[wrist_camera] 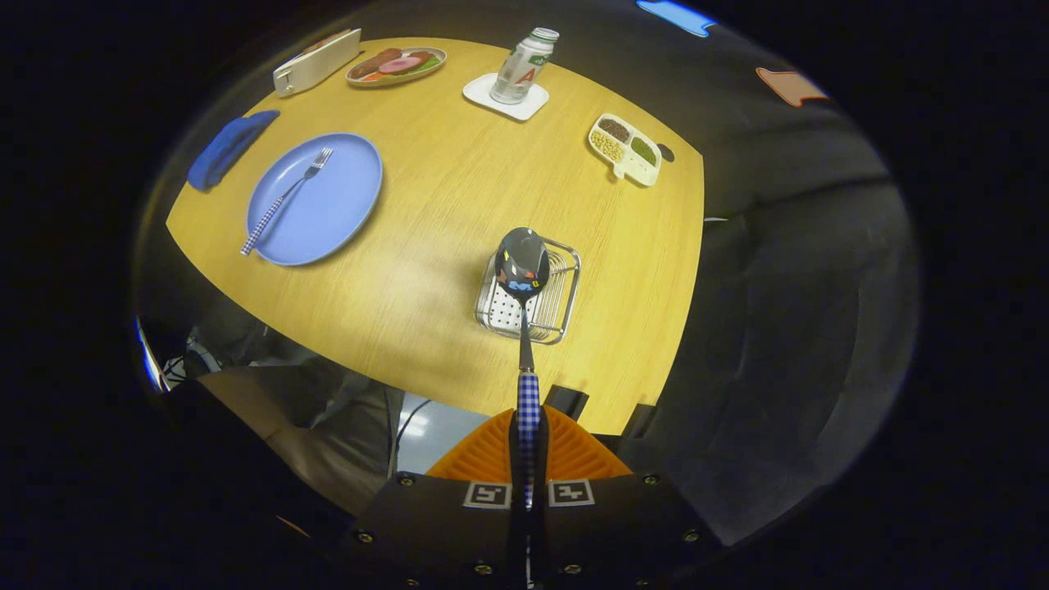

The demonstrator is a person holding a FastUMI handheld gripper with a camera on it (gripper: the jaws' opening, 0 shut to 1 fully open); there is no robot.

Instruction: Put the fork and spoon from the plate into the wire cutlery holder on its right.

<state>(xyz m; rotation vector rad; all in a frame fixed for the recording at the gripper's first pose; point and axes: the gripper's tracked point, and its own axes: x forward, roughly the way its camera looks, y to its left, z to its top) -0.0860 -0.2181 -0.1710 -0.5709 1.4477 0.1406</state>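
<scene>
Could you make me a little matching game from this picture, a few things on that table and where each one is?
Things:
1. silver spoon with blue checked handle
2. silver fork with blue checked handle
3. small clear bottle with a white cap
4. folded dark blue cloth

Places:
A. on a white square coaster
B. lying on the round blue plate
C. clamped in the tongs, bowl in front of the wire cutlery holder
D. on the wooden table beside the plate

Pairs: 1-C, 2-B, 3-A, 4-D
</scene>
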